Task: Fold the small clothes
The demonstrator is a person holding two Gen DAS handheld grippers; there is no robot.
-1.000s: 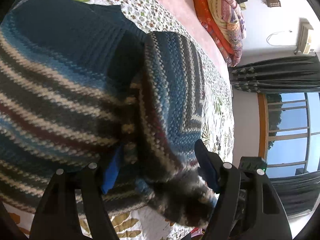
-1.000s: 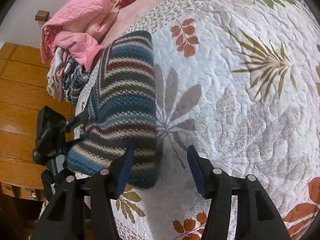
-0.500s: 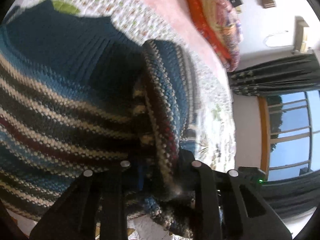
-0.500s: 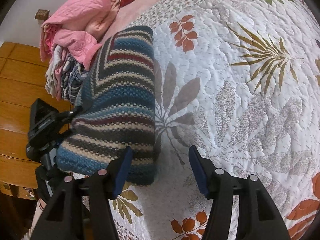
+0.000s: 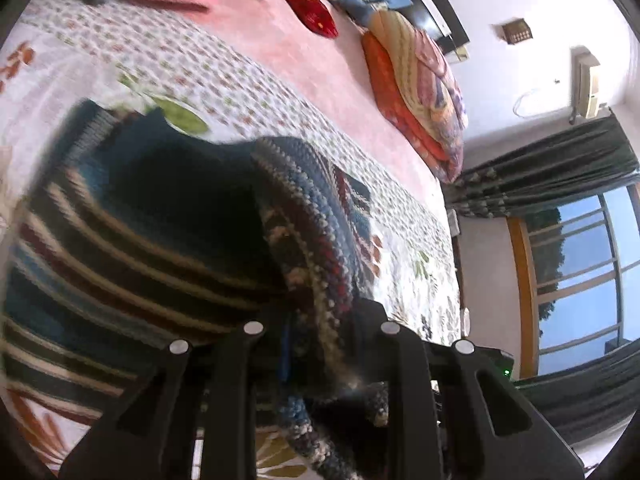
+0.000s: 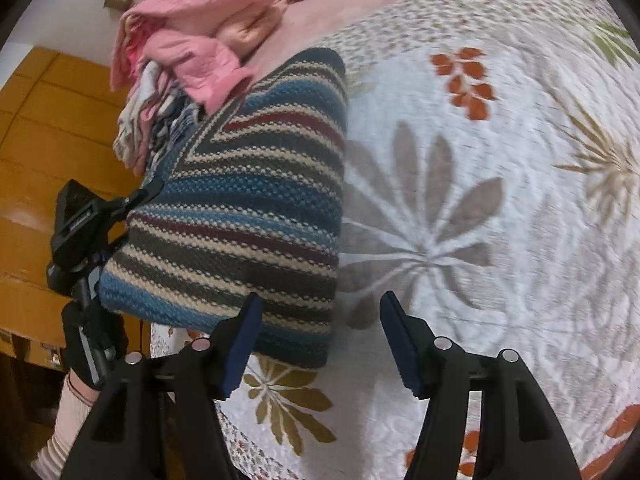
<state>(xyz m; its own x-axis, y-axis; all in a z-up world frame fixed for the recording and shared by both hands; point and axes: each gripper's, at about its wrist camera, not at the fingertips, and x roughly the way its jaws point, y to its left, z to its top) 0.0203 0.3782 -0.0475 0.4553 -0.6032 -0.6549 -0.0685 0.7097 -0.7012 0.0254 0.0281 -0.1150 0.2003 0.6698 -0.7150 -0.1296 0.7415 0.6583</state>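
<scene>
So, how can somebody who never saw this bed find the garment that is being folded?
Start at the floral quilt on the bed. Near its edge, below the pink clothes pile, lies the striped knit sweater, pinched by the left claw. Only it is thick wool with blue, cream, grey and maroon stripes.

Left hand-held gripper clamped; right hand-held gripper jaws apart.
</scene>
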